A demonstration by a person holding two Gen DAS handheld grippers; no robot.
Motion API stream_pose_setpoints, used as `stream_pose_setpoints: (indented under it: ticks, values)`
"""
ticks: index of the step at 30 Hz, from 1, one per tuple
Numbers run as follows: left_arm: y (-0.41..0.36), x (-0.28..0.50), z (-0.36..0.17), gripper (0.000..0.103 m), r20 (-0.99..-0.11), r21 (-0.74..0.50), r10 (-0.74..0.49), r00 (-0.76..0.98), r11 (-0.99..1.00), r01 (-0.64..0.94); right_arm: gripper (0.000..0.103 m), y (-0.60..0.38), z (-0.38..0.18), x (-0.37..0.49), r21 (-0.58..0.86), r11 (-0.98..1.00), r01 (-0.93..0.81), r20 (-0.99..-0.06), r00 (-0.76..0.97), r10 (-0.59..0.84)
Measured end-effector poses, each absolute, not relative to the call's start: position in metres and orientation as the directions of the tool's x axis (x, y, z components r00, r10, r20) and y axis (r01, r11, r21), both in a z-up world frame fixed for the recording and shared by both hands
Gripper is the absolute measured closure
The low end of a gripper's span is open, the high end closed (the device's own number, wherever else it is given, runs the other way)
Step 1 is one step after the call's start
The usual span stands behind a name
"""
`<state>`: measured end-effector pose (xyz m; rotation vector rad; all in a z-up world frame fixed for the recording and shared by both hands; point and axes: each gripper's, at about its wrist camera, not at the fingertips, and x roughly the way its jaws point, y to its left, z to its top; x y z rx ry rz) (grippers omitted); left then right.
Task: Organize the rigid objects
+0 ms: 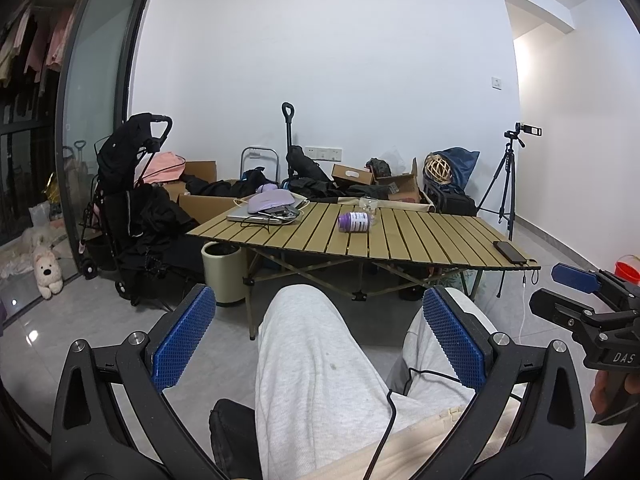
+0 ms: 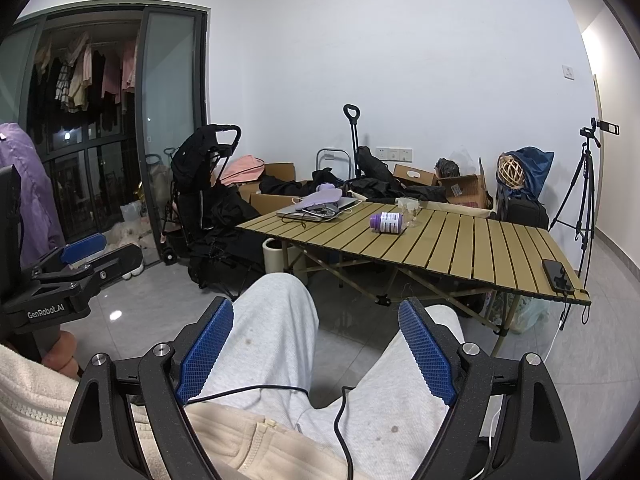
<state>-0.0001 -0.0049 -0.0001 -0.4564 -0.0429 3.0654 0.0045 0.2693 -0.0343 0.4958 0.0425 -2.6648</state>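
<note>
A purple bottle with a white label (image 1: pixel 353 221) lies on its side on the slatted folding table (image 1: pixel 420 240); it also shows in the right wrist view (image 2: pixel 386 222). A clear glass (image 1: pixel 368 205) stands just behind it, also seen in the right wrist view (image 2: pixel 409 208). A black phone (image 1: pixel 509 251) lies at the table's near right corner, and shows in the right wrist view (image 2: pixel 558 275). My left gripper (image 1: pixel 318 316) is open and empty over the person's lap, well short of the table. My right gripper (image 2: pixel 316 332) is open and empty too.
A laptop (image 1: pixel 262 213) with a lilac pouch and cables sits on the table's far left. A stroller (image 1: pixel 128 200), cardboard boxes, dark clothes and a tripod (image 1: pixel 506 184) stand around the table. A pale bin (image 1: pixel 224 272) stands under its left end.
</note>
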Motion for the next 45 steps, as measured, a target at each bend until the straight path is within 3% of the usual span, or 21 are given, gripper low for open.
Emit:
stream_pose_setpoints:
  ticks: [21, 24, 30, 45]
  values:
    - [-0.011, -0.029, 0.000, 0.000, -0.325, -0.025, 0.005, -0.946, -1.000, 0.003, 0.014, 0.273, -0.044, -0.012, 0.058, -0.899, 0.433, -0.368, -0.828, -0.423]
    - [-0.013, -0.059, -0.006, 0.000, -0.369, -0.044, 0.020, -0.929, -0.999, -0.003, 0.014, 0.270, -0.052, -0.040, 0.029, -0.892, 0.450, -0.445, -0.794, -0.415]
    - [-0.004, -0.144, -0.012, 0.000, -0.425, -0.003, 0.059, -0.903, -0.998, -0.063, 0.014, 0.275, -0.062, -0.133, 0.026, -0.895, 0.446, -0.512, -0.763, -0.395]
    - [0.035, -0.405, -0.039, 0.000, -0.631, -0.235, 0.250, -0.734, -0.964, -0.127, 0.014, 0.299, -0.079, -0.384, 0.169, -0.914, 0.369, -0.633, -0.670, -0.388]
